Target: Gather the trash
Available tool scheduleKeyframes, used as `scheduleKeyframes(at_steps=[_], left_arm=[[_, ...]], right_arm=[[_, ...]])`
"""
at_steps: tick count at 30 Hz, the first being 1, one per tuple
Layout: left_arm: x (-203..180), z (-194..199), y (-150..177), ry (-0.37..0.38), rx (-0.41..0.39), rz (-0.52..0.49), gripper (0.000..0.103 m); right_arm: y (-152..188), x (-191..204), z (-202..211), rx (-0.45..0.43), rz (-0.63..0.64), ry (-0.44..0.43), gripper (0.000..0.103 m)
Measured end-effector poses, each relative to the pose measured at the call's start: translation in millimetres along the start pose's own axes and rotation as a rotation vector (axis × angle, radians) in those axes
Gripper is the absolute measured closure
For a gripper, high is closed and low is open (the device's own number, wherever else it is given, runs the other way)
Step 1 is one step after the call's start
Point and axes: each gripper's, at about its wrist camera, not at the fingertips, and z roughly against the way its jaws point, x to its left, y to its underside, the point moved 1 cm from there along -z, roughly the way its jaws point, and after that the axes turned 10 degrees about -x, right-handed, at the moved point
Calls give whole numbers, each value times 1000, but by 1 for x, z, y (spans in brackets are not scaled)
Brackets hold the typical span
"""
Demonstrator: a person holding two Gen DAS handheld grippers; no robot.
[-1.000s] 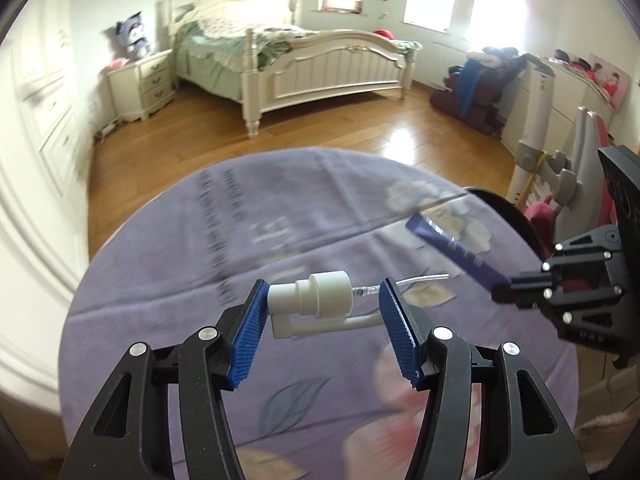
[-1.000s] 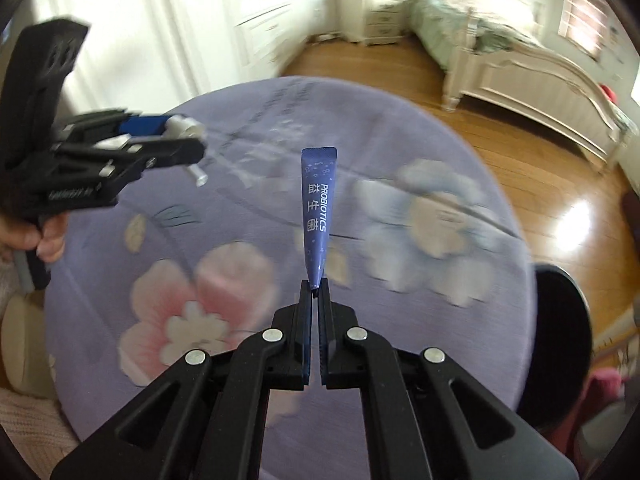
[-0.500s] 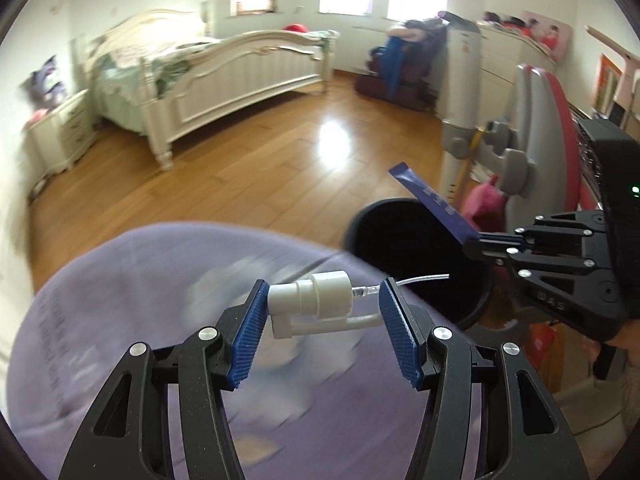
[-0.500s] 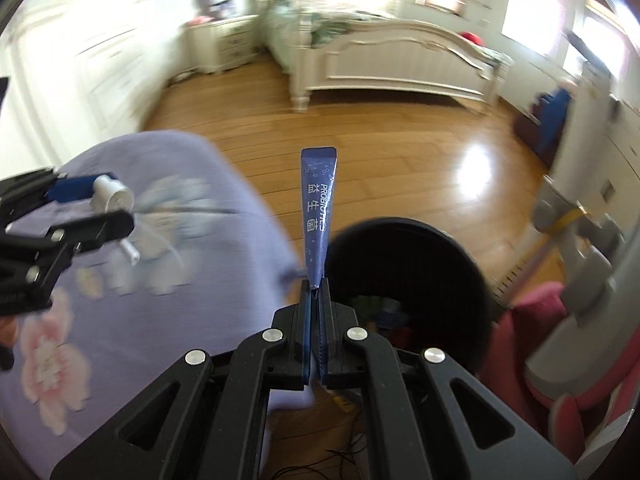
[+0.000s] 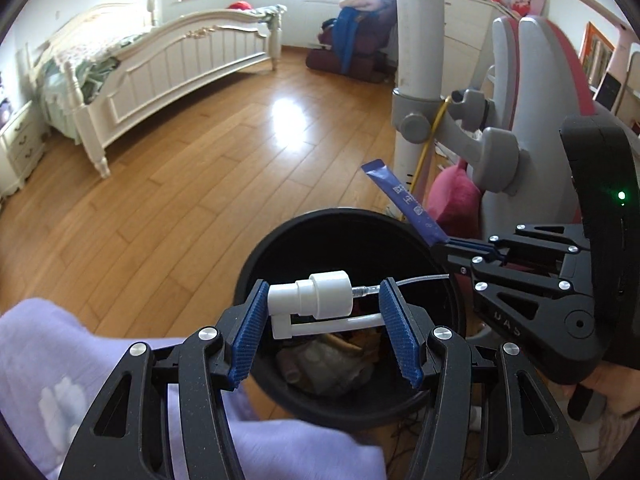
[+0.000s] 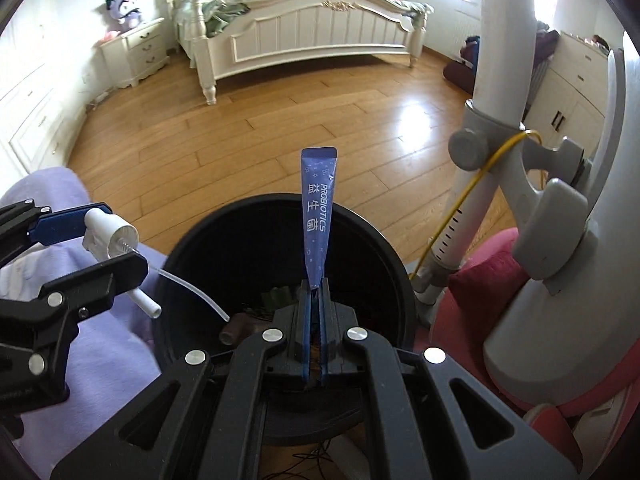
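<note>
Both my tools have swung off the purple-clothed worktop [image 5: 48,368]: left tool [image 5: 324,312] clenches white plastic pump-sprayer head [image 5: 320,296], right tool [image 6: 316,300] clenches blue probiotics sachet [image 6: 318,204], both above round black trash bin [image 5: 256,264] at 6 o'clock; ready to drop.

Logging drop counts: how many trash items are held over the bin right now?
2. A white pump sprayer head in the left gripper; a blue probiotics sachet in the right gripper. Both are above the black trash bin.

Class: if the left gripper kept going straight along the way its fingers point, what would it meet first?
Probably the black bin: the left gripper, holding the white pump, points into its open mouth, so likely the trash inside or the far wall. Depth is unclear.
</note>
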Motion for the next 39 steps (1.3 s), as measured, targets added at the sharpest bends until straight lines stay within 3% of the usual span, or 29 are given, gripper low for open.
scheduleKeyframes(at_steps=[15, 19, 20, 21, 22, 25, 30, 33, 39], left_arm=[[0, -23, 4, -10, 32, 34, 46], [-1, -20, 4, -30, 25, 35, 46], [-1, -19, 4, -35, 25, 37, 43], [-1, -18, 5, -40, 26, 39, 32], [1, -15, 5, -67, 16, 45, 30], [9, -6, 4, -84, 0, 70, 22], [18, 21, 3, -126, -61, 76, 10], [27, 51, 4, -194, -107, 77, 5], [58, 131, 9, -338, -187, 94, 5]], right_arm=[[8, 3, -11, 38, 8, 12, 99], [6, 5, -9, 50, 18, 26, 93], [6, 7, -9, 55, 21, 27, 85], [6, 9, -7, 54, 29, 35, 78], [5, 10, -5, 51, 40, 62, 64], [4, 11, 3, 26, 40, 92, 41], [-3, 18, 20, -13, 29, 95, 34], [-8, 31, 35, -53, 26, 83, 21], [-21, 82, 77, -163, 29, 21, 12]])
